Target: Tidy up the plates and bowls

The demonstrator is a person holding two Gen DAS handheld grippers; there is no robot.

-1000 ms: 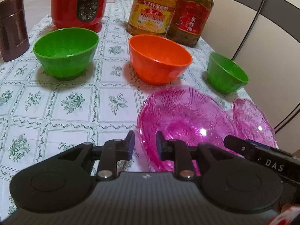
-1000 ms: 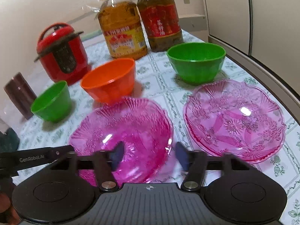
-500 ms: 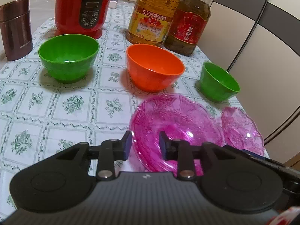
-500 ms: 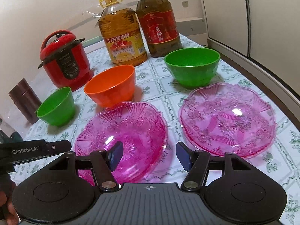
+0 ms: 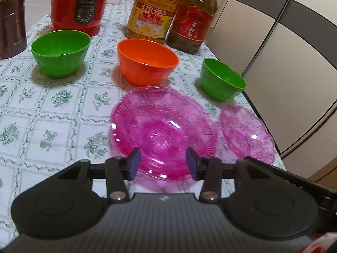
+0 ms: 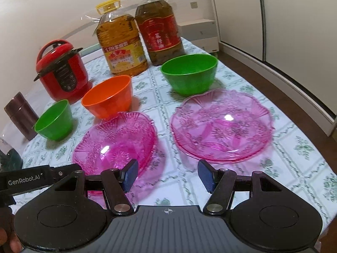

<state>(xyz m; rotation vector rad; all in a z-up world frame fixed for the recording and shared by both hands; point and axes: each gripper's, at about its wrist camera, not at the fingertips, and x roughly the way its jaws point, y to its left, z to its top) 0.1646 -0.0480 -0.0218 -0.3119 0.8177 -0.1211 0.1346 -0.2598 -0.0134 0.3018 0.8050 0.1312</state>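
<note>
Two pink glass plates lie side by side on the tablecloth: a deeper one [image 5: 162, 130] [image 6: 115, 139] and a flatter one [image 5: 246, 132] [image 6: 221, 124]. Behind them stand a green bowl [image 5: 61, 52] [image 6: 54, 120], an orange bowl [image 5: 147, 63] [image 6: 107, 97] and another green bowl [image 5: 221, 78] [image 6: 189, 71]. My left gripper [image 5: 163, 163] is open and empty above the near rim of the deeper plate. My right gripper [image 6: 168, 176] is open and empty, in front of the gap between the two plates.
A red electric cooker [image 5: 80, 4] [image 6: 61, 71], two large oil bottles [image 5: 153, 10] [image 6: 160, 33] and a dark brown flask [image 5: 10, 25] [image 6: 21, 116] stand at the back. The table edge [image 5: 261, 116] runs close past the flatter plate, with cabinets beyond.
Both grippers pulled back and rose, so the table shows from farther off. The left gripper's jaws opened wider. The bowls and plates have not moved.
</note>
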